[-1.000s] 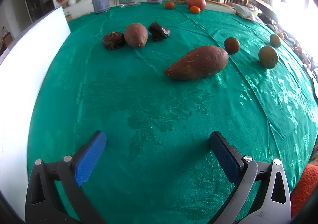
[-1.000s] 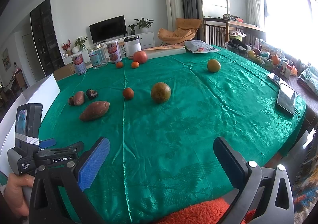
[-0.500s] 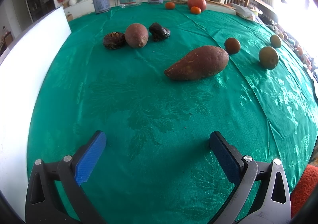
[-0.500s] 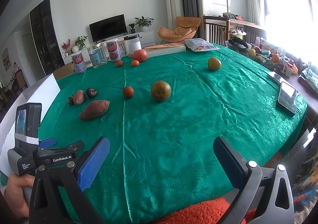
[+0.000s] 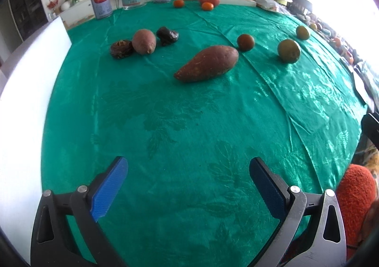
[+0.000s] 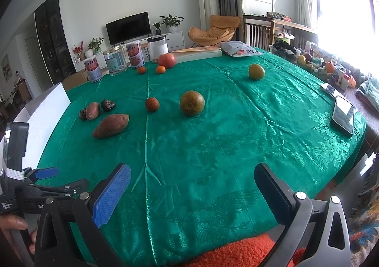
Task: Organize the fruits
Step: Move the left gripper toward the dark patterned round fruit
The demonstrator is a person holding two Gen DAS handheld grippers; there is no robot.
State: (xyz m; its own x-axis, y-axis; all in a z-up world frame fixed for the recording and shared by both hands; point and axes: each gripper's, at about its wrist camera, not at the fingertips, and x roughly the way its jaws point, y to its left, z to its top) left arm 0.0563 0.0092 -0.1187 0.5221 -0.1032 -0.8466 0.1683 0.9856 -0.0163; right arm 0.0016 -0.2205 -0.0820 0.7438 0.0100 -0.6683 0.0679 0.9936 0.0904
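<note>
Fruits (image 6: pixel 191 106) scattered on green tablecloth (image 6: pixel 213 148); left gripper (image 5: pixel 188 172), right gripper (image 6: pixel 192 175) fingers wide, empty.

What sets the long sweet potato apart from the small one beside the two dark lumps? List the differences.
The long sweet potato is clearly bigger and tapers to a point; the small sweet potato is stubby and rounded. The long one lies alone on the green cloth; the small one sits between two dark wrinkled lumps, which appear to touch or nearly touch it. The long one lies nearer the left gripper. Both have reddish-brown skin, and neither is held.
</note>
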